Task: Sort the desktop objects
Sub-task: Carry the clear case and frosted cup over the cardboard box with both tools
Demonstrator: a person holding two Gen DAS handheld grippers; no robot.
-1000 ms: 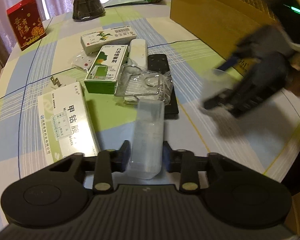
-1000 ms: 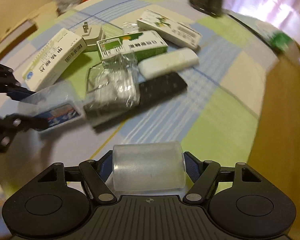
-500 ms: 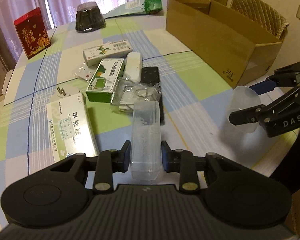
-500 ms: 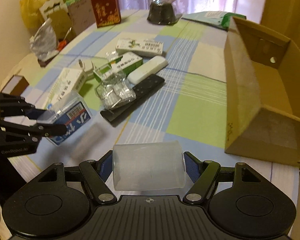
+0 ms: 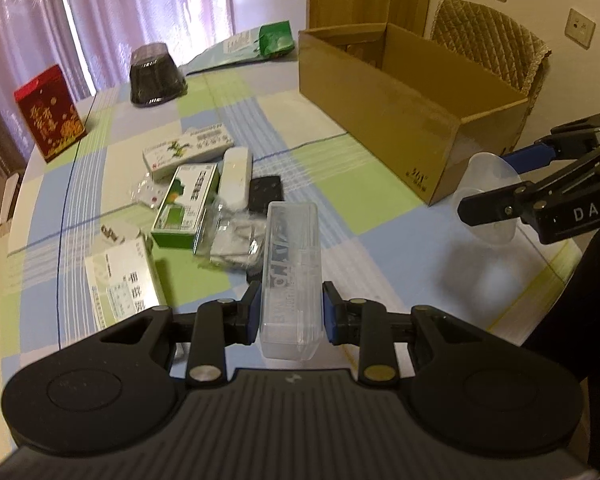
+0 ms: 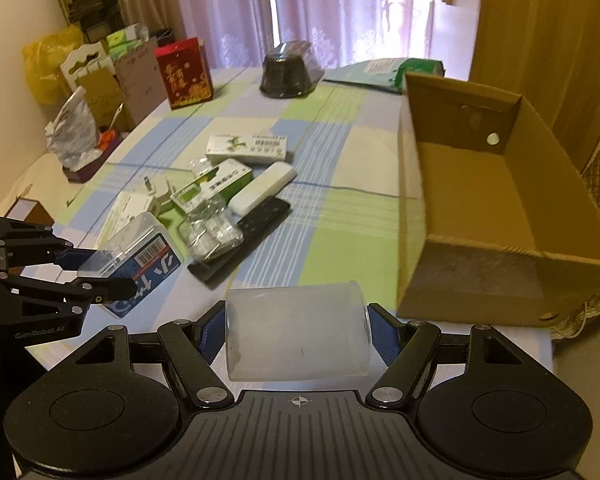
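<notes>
My left gripper (image 5: 288, 312) is shut on a clear plastic case (image 5: 292, 272) with a blue label, held above the checked tablecloth; the right wrist view shows the same case (image 6: 140, 256) at the left. My right gripper (image 6: 298, 340) is shut on a clear plastic cup (image 6: 298, 340) lying sideways between its fingers; in the left wrist view that cup (image 5: 486, 200) hangs at the right. An open cardboard box (image 6: 480, 200) stands on the right of the table, seen too as the box (image 5: 400, 120). Medicine boxes (image 5: 188, 200), a white remote (image 5: 236, 172) and a black remote (image 5: 264, 192) lie mid-table.
A red gift box (image 5: 48, 112), a dark lidded container (image 5: 156, 76) and a green-and-white bag (image 5: 252, 44) sit at the far side. A white medicine box (image 5: 120, 280) lies near my left gripper. A padded chair (image 5: 492, 44) stands behind the cardboard box.
Both grippers have lifted higher above the table with their objects still held. The right gripper's view has swung from the table clutter toward the cardboard box.
</notes>
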